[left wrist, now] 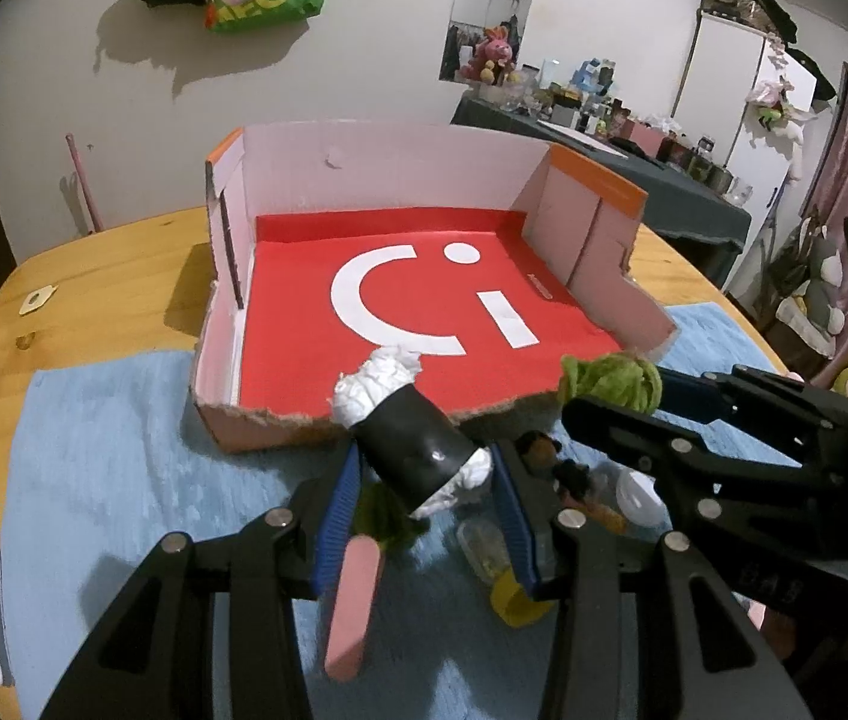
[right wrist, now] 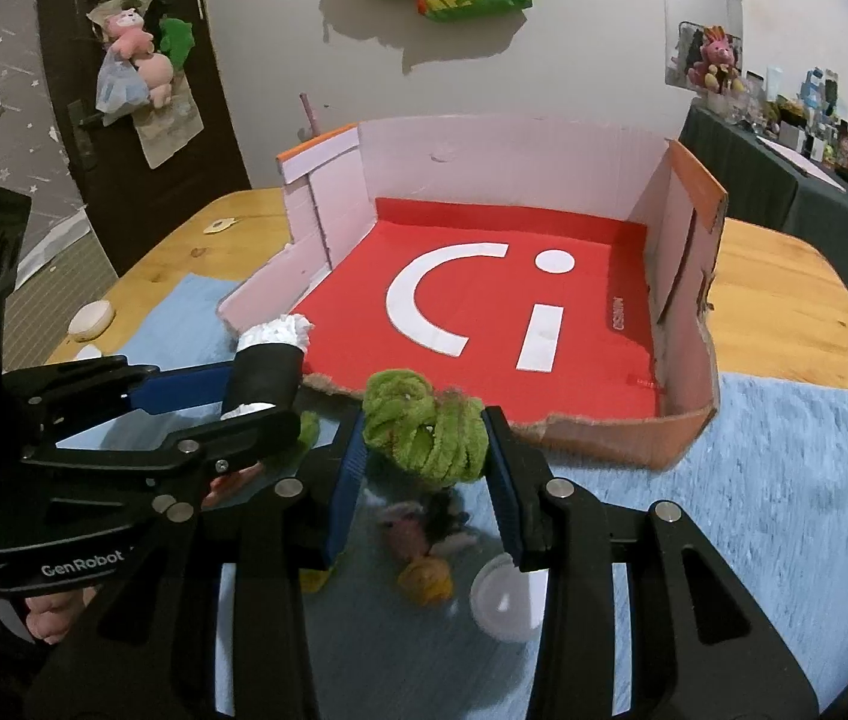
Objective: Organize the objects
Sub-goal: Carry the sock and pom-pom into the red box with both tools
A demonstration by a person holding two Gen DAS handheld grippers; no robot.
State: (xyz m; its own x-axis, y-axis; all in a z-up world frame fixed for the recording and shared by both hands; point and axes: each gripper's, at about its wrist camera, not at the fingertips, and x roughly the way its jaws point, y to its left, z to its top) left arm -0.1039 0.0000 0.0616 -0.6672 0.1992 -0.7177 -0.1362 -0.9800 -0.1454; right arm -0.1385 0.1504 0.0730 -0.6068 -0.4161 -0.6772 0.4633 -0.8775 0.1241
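Both grippers are loaded. The left gripper [left wrist: 424,468] has its jaws partly closed around a black tube stuffed with white paper [left wrist: 415,441], center frame. The right gripper [right wrist: 424,450] pinches a fuzzy green yarn bundle [right wrist: 424,426]. Both sit just in front of the torn red-floored cardboard box [right wrist: 682,426], above the blue mat [right wrist: 784,480].
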